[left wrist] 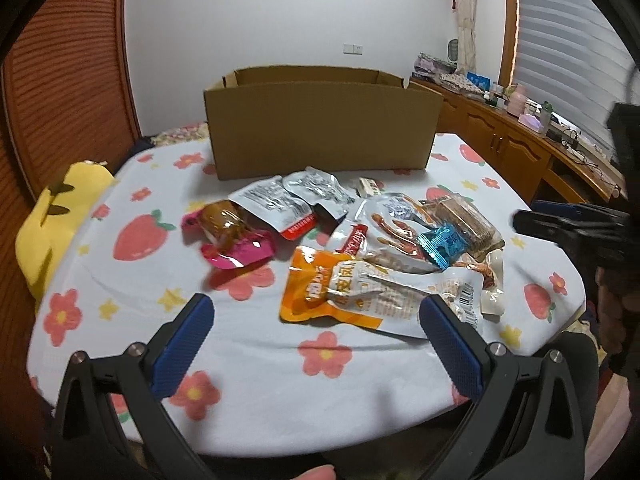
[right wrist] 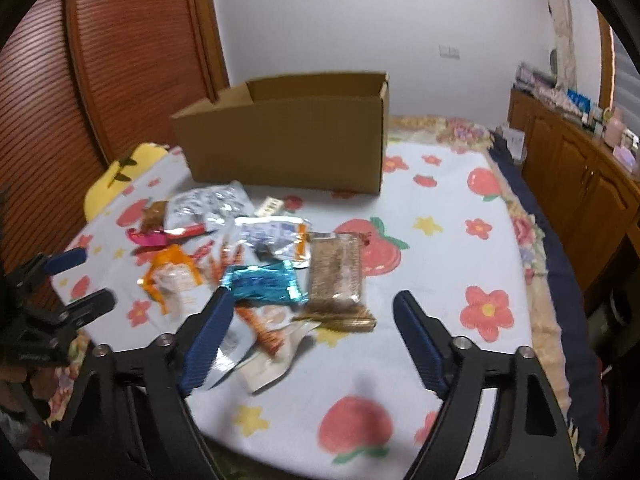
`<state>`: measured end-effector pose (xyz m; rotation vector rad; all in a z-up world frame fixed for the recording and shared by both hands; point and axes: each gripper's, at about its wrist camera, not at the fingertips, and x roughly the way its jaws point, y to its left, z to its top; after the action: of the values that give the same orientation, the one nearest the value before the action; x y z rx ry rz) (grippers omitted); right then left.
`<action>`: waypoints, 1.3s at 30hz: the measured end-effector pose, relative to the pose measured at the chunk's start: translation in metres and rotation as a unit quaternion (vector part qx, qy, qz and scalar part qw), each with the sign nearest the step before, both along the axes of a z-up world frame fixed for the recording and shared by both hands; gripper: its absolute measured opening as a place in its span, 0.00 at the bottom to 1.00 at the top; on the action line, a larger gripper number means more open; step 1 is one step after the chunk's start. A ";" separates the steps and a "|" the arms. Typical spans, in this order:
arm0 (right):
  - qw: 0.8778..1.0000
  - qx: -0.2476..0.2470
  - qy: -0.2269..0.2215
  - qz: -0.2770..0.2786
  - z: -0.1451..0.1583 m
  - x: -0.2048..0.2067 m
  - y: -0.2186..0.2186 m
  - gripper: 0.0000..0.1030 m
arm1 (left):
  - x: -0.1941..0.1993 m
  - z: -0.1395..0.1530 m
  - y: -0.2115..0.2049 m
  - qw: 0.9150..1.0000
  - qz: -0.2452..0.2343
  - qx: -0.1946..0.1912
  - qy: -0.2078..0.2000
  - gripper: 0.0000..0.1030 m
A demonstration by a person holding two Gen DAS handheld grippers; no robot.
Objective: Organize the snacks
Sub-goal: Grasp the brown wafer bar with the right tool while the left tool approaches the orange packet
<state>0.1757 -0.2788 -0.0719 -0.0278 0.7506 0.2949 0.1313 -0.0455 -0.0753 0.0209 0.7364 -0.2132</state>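
Observation:
A pile of snack packets lies on a table under a strawberry-print cloth [left wrist: 248, 360]. Behind the pile stands an open cardboard box [left wrist: 320, 128], also in the right wrist view [right wrist: 288, 148]. My left gripper [left wrist: 316, 312] is open, hovering just in front of an orange packet [left wrist: 332, 292]; nothing is between its fingers. My right gripper [right wrist: 314, 308] is open above the near end of a brown bar packet [right wrist: 336, 272] and beside a blue foil packet [right wrist: 264, 280]; its pads touch neither. A pink packet [left wrist: 236, 240] and silver pouches [left wrist: 280, 200] lie at the left.
A yellow cushion [left wrist: 56, 232] sits at the table's left edge. Wooden cabinets [right wrist: 580, 200] with clutter on top run along the right wall. Slatted wooden doors [right wrist: 120, 60] stand at the left. Bare cloth [right wrist: 440, 240] lies right of the pile.

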 end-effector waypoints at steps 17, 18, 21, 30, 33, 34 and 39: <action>0.996 0.003 0.091 -0.003 -0.036 0.084 -0.010 0.55 | 0.022 -0.012 0.000 0.994 0.004 -0.077 0.079 0.98; 0.996 0.000 0.094 0.000 -0.036 0.086 -0.009 0.55 | 0.023 -0.011 -0.001 0.993 0.004 -0.082 0.082 0.98; 0.995 -0.002 0.098 0.015 -0.037 0.088 -0.004 0.55 | 0.027 -0.010 -0.004 0.990 0.004 -0.102 0.094 0.98; 0.996 -0.046 0.076 0.019 -0.053 0.084 0.007 0.55 | 0.041 -0.025 -0.014 0.981 0.019 -0.128 0.148 0.90; 0.996 -0.060 0.055 0.023 -0.057 0.080 0.010 0.55 | 0.049 -0.029 -0.015 0.981 0.034 -0.122 0.149 0.90; 0.997 -0.056 0.055 0.022 -0.057 0.080 0.009 0.55 | 0.052 -0.029 -0.015 0.981 0.037 -0.122 0.149 0.90; 0.997 -0.050 0.049 0.021 -0.059 0.080 0.008 0.55 | 0.069 -0.030 -0.017 0.983 0.050 -0.106 0.140 0.86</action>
<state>0.2555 -0.2711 -0.1304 -0.1246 0.8630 0.3010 0.2001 -0.0625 -0.1052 -0.2539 0.9896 -0.1996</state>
